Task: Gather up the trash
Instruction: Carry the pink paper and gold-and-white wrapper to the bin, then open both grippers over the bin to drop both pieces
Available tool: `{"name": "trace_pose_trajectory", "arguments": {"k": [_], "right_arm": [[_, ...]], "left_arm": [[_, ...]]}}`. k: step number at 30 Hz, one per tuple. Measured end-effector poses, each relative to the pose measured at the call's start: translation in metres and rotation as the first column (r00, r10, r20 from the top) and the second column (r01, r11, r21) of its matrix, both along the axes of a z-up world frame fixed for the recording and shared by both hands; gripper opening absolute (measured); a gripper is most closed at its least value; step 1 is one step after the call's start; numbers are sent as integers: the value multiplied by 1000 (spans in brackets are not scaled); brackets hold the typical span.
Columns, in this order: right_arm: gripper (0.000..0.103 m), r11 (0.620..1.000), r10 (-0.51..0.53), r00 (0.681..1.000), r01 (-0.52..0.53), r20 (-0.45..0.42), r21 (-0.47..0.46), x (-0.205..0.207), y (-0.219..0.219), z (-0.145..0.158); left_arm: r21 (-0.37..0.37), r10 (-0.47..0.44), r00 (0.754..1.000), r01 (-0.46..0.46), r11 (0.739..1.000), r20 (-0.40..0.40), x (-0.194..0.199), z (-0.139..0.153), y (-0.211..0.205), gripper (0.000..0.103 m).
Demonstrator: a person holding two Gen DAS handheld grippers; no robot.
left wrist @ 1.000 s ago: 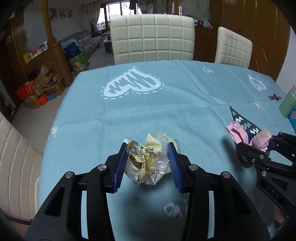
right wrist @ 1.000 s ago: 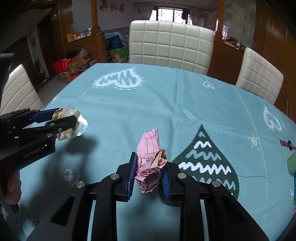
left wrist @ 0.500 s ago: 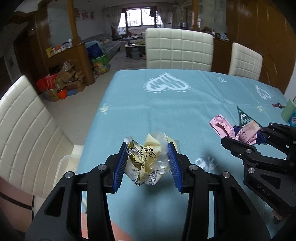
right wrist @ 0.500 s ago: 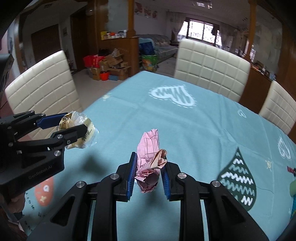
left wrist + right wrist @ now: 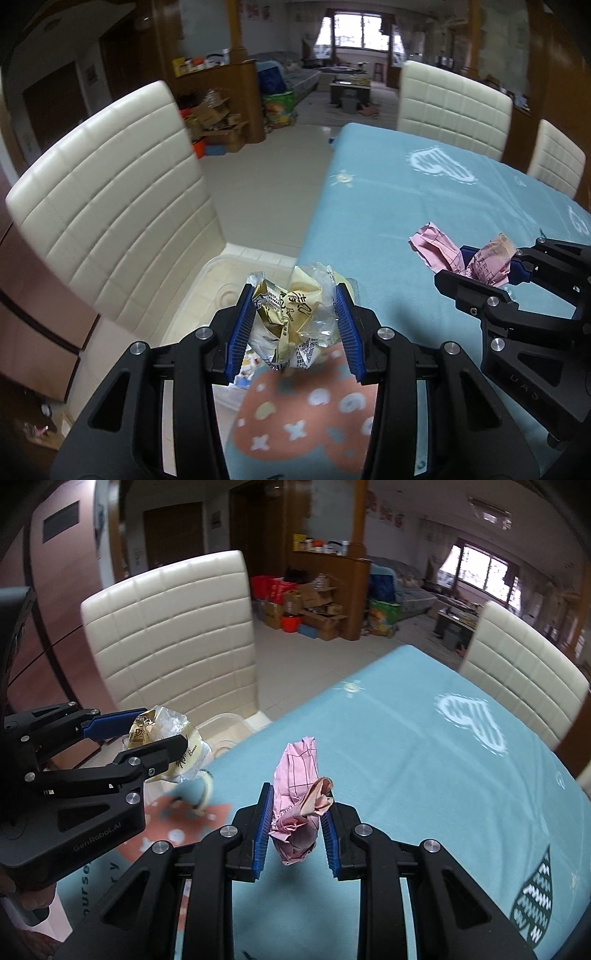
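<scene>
My left gripper (image 5: 294, 295) is shut on a crumpled gold and clear wrapper (image 5: 288, 317). It hangs at the left edge of the blue-clothed table (image 5: 406, 206), partly over a clear plastic bin (image 5: 221, 273) on the floor. My right gripper (image 5: 298, 797) is shut on a crumpled pink checked paper (image 5: 299, 768) above the tablecloth (image 5: 406, 738). In the left wrist view the right gripper (image 5: 476, 266) is off to the right with the pink paper (image 5: 439, 247). The right wrist view has the left gripper (image 5: 162, 727) and its wrapper (image 5: 164, 719) at the left.
A cream padded chair (image 5: 110, 206) stands close beside the bin (image 5: 225, 723), left of the table. More cream chairs (image 5: 454, 110) line the far side. Boxes and bags (image 5: 310, 605) are piled by a wooden partition across the tiled floor.
Both grippers have swung left across the table to its left edge, each keeping its trash. The cream chair and the clear bin have come into view.
</scene>
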State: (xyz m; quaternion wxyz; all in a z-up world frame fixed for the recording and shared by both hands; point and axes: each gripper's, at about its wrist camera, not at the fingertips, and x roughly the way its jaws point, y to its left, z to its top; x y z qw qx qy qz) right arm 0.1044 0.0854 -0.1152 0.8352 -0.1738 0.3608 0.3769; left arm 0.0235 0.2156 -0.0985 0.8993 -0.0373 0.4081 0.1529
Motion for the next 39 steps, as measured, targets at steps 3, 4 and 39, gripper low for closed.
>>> {"name": "trace_pose_trajectory", "arguments": {"k": [3,4,39], "right_arm": [[25,999,46,999,-46,-1,-4,-4,19,-2],[25,998,60,998,-60,-3,-4,-5,25,-3],[26,974,225,974,-225,-5,-6,28,140,-10]], "left_arm": [[-1,49,999,-49,999,-11,-12,-4,16,45],[-2,65,998,-65,998,-14,-15,-5,21,45],[56,340,941,-339,939,5,-3,-3,117,87]]}}
